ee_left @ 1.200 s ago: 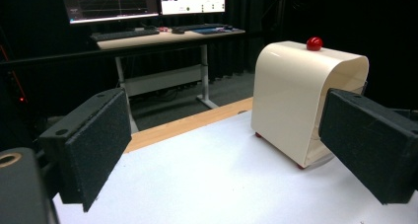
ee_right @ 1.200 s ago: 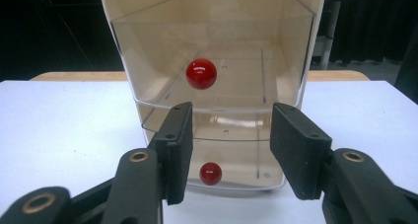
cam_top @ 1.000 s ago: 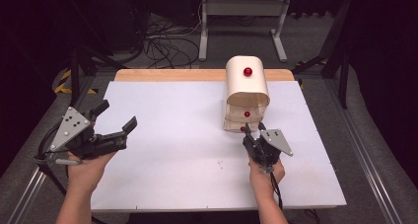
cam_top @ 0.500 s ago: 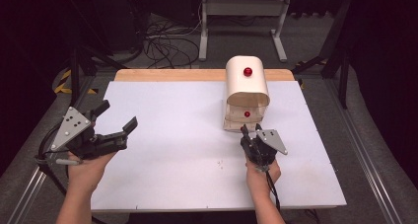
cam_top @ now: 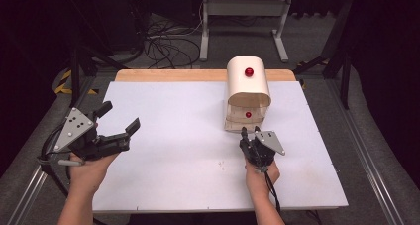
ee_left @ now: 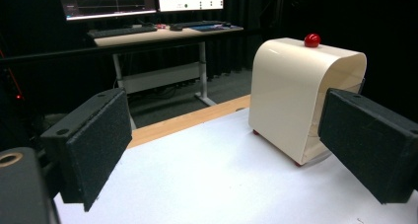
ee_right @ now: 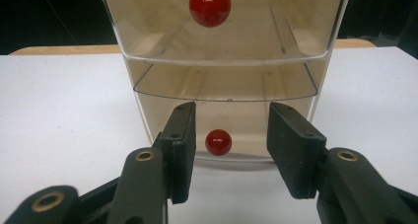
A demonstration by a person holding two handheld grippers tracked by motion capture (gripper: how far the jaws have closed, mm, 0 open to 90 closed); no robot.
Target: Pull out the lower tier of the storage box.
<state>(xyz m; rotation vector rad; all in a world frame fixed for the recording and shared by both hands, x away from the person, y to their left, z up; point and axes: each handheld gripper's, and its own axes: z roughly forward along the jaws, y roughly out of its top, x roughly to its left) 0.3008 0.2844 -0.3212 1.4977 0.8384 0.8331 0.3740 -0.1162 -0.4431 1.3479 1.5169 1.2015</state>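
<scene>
One drawer cabinet (cam_top: 247, 93), three red knobs (cam_top: 248, 72).

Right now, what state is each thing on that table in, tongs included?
Cream drawer box: upright on the white table.
Upper drawer: closed.
Lower drawer: closed, its red knob ungripped.
Right tongs: open, straddling that knob without touching.
Left tongs: wide open, holding nothing, off to the side.

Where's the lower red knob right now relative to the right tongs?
In the right gripper view the lower red knob sits on the front of the cream drawer unit, centred between the open right tongs, just ahead of them and untouched.
</scene>
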